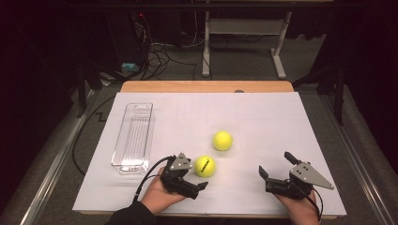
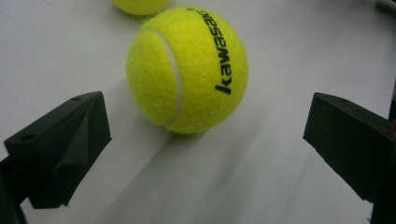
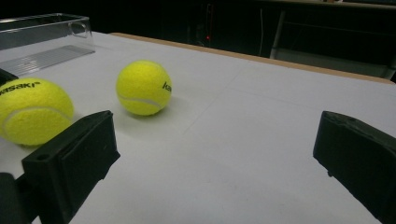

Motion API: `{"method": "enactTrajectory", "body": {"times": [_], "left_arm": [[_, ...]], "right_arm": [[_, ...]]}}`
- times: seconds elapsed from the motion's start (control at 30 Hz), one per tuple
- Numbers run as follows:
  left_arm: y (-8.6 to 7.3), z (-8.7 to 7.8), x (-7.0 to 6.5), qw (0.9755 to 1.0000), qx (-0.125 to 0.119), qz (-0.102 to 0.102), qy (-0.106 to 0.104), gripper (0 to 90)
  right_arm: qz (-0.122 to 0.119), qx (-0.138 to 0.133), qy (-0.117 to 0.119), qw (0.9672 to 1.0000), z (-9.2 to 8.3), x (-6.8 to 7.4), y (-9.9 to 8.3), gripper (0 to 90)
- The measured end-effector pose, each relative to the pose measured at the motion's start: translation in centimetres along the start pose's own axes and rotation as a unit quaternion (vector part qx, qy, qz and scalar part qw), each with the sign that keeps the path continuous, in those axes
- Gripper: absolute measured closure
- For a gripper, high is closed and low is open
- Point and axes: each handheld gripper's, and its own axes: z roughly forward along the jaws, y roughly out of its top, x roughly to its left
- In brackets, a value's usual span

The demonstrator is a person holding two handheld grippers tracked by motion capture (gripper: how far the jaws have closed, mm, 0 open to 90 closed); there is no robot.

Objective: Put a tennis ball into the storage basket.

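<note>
Clear bin (image 1: pixel 133 137): at 9 o'clock on the desk (image 1: pixel 263 117), empty.
Left hand-held gripper (image 1: pixel 190 177): jaws wide, not touching anything.
Near ball (image 1: pixel 205 166): just ahead of the left jaws, resting on the desk. Advance until the jaws straddle its middle, then close squarely.
Far ball (image 1: pixel 222 140): at 1 o'clock of the near ball, apart; no obstruction.
Right hand-held gripper (image 1: pixel 274 169): jaws wide, idle at 5 o'clock.

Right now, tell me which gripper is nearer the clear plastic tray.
Left. The left gripper sits just right of the clear plastic tray, near its front end. The right gripper is far off toward the table's right side, beyond both tennis balls.
</note>
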Motion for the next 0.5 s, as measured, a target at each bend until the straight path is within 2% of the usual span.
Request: {"method": "enactTrajectory", "body": {"times": [0.17, 0.27, 0.37, 0.5], "left_arm": [[0.7, 1.1, 0.2, 0.9999, 0.003, -0.009, 0.001, 2.6], [1.3, 1.7, 0.3, 0.9999, 0.002, -0.012, 0.009, 4.0], [1.6, 1.9, 0.3, 0.9999, 0.0, -0.014, 0.009, 6.8], [1.7, 2.1, 0.3, 0.9996, 0.007, -0.017, 0.023, 12.9]], "right_arm": [[0.0, -0.001, 0.0, 1.0, 0.0, -0.1, 0.0, 0.0], [0.002, 0.0, 0.0, 1.0, 0.0, 0.0, 0.0, 0.0], [0.001, 0.001, 0.0, 1.0, 0.0, 0.0, 0.0, 0.0], [0.002, 0.0, 0.0, 1.0, 0.0, 0.0, 0.0, 0.0]]}}
